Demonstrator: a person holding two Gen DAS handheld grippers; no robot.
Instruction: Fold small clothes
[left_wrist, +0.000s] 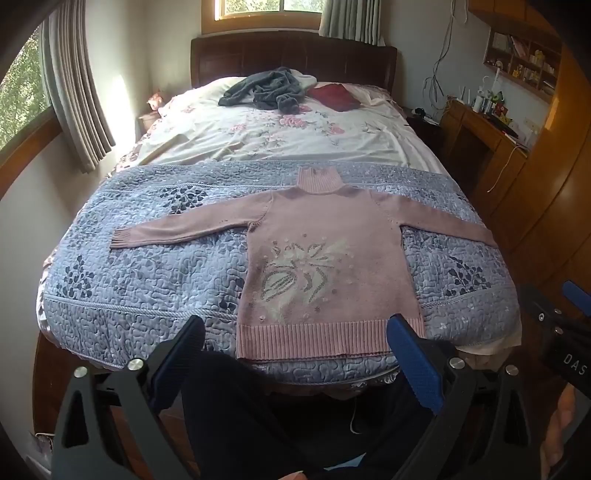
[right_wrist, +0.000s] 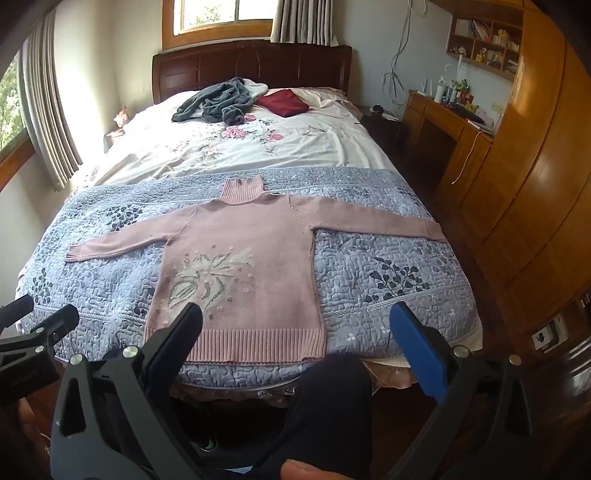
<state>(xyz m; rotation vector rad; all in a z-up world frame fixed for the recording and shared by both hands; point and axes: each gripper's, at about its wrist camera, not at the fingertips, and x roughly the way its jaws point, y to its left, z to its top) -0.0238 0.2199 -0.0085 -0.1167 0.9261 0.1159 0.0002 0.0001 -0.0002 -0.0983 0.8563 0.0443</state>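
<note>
A pink turtleneck sweater (left_wrist: 325, 243) (right_wrist: 243, 251) lies flat and face up on the blue-grey quilt (left_wrist: 147, 273) (right_wrist: 388, 258) at the foot of the bed, sleeves spread to both sides, ribbed hem toward me. My left gripper (left_wrist: 297, 328) is open, held off the bed's near edge just short of the hem, with nothing between its fingers. My right gripper (right_wrist: 295, 314) is open too, hovering before the hem's right part. Each gripper shows at the edge of the other's view: the right gripper (left_wrist: 561, 314) and the left gripper (right_wrist: 37, 325).
Farther up the bed lie a grey garment (left_wrist: 266, 88) (right_wrist: 218, 99) and a dark red folded cloth (left_wrist: 334, 96) (right_wrist: 282, 101) on a floral sheet. A wooden desk (right_wrist: 443, 122) and cabinets (right_wrist: 535, 184) stand to the right. The person's dark-clothed legs (left_wrist: 229, 417) (right_wrist: 325, 406) are below the grippers.
</note>
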